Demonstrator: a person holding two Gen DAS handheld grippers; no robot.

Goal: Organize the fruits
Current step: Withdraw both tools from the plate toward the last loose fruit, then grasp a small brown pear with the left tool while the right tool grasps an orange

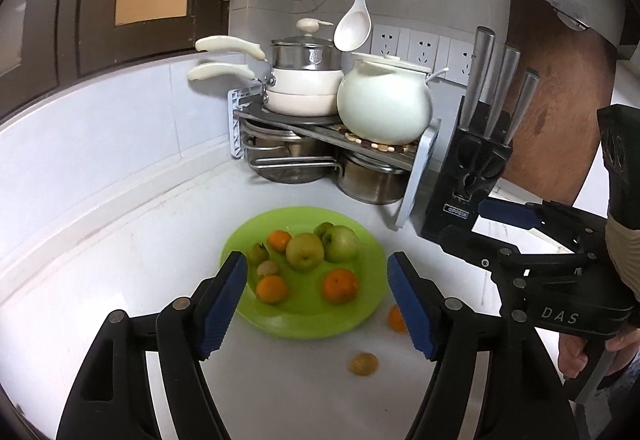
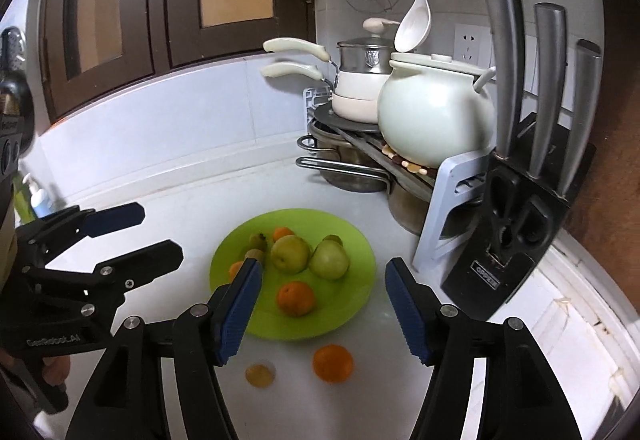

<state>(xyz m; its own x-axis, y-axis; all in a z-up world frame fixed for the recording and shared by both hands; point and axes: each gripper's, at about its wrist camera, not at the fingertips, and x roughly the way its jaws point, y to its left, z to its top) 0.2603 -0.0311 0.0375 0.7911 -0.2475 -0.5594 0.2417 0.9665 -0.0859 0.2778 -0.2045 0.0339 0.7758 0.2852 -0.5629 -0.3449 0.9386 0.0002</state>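
Fruits on green plate (image 2: 356, 296), orange (image 2: 333, 363) beside rim, both tongs agape

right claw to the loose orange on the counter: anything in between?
No. In the right wrist view the loose orange lies on bare white counter, just ahead between the open right claw fingers.

my pads (image 1: 224, 304): ribbed blue rubber | plate (image 1: 360, 314): glossy green plastic | pots (image 1: 370, 180): shiny steel | crock (image 1: 384, 106): glazed white ceramic | board (image 1: 560, 100): matt wood
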